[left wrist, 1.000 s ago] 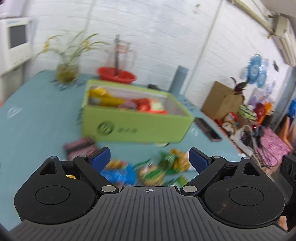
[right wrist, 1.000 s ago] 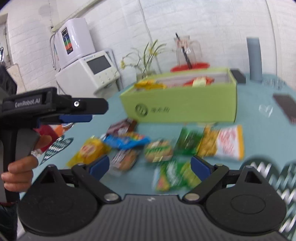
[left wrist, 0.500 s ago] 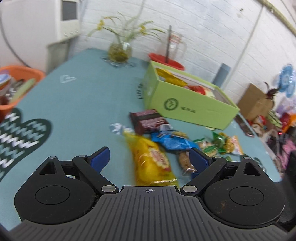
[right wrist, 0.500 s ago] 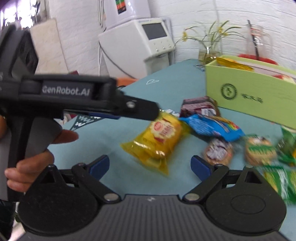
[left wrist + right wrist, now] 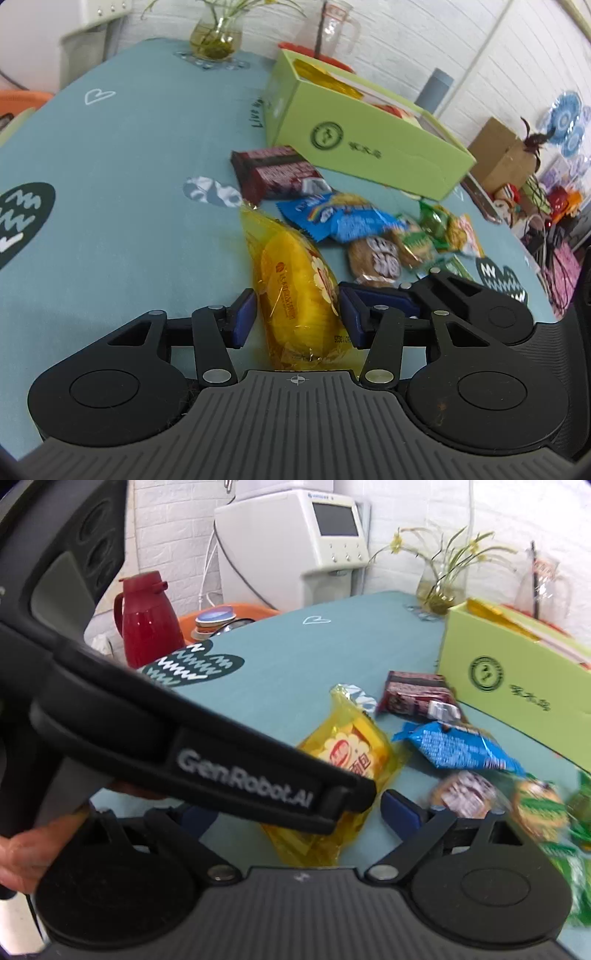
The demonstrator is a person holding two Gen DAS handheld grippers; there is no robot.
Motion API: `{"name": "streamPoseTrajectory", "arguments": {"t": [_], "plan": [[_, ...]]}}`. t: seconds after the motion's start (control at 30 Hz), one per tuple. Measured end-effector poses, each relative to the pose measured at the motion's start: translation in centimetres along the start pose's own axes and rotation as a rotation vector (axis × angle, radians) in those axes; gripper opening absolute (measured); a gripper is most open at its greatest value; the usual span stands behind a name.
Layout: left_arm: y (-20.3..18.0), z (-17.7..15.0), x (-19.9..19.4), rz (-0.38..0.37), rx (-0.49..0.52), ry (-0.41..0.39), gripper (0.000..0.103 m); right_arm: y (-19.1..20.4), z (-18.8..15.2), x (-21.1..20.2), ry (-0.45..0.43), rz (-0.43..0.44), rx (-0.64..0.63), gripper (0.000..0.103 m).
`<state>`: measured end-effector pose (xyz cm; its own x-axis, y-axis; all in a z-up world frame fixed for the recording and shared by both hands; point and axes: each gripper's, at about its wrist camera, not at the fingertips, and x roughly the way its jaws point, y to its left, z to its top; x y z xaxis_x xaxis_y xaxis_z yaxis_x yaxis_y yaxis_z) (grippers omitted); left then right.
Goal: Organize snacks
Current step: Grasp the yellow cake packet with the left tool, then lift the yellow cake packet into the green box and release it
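A yellow snack bag (image 5: 295, 295) lies on the teal tablecloth (image 5: 129, 184). My left gripper (image 5: 297, 317) straddles it with jaws closing, and both blue pads touch the wrapper's sides. From the right wrist view, the left gripper's black body (image 5: 240, 775) crosses over the same yellow bag (image 5: 354, 746). My right gripper (image 5: 299, 814) hovers open just behind it, holding nothing. A green box (image 5: 369, 147) holding snacks stands beyond. Before it lie a dark red pack (image 5: 277, 173), a blue pack (image 5: 343, 218), a brown cookie pack (image 5: 376, 258) and green packs (image 5: 432, 225).
A flower vase (image 5: 216, 40) and glass jug (image 5: 338, 29) stand at the table's far end, with a grey cylinder (image 5: 436, 88) behind the box. Off the table's left are a red thermos (image 5: 147, 624), an orange basin (image 5: 229, 616) and a white machine (image 5: 295, 542). A hand (image 5: 22, 856) grips the left handle.
My left gripper turned from the green box, came down over the yellow bag and narrowed its jaws onto it. My right gripper swung left toward the same bag and stayed open.
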<state>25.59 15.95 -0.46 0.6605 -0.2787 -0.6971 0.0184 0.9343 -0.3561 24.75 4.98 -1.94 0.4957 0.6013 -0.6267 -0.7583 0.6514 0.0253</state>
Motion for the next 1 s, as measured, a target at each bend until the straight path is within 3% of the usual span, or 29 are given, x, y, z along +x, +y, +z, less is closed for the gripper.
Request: {"name": "streamPoseTrajectory", "arguments": {"t": [0.27,0.57,0.7,1.0], "plan": [[-5.4,-4.1,-0.5,-0.042,0.089,0.017,0.033,-0.4,-3.8,-4.5,-0.002,-0.069,0.007,0.093],[-9.8,-6.8,-0.5,-0.049,0.188,0.001,0.056,-1.5,-7.7,-7.7,-0.015,-0.113,0.097,0.093],[-9.8,-6.8,-1.0,-0.057,0.160,-0.001,0.062,-1.9,-8.1,-8.6,-0.040,-0.096,0.148,0.093],[-7.3,-5.5,-1.1,-0.039,0.072,-0.012,0.063,-2.2,-7.4,-8.8,-0.081,-0.075,0.148,0.093]]}}
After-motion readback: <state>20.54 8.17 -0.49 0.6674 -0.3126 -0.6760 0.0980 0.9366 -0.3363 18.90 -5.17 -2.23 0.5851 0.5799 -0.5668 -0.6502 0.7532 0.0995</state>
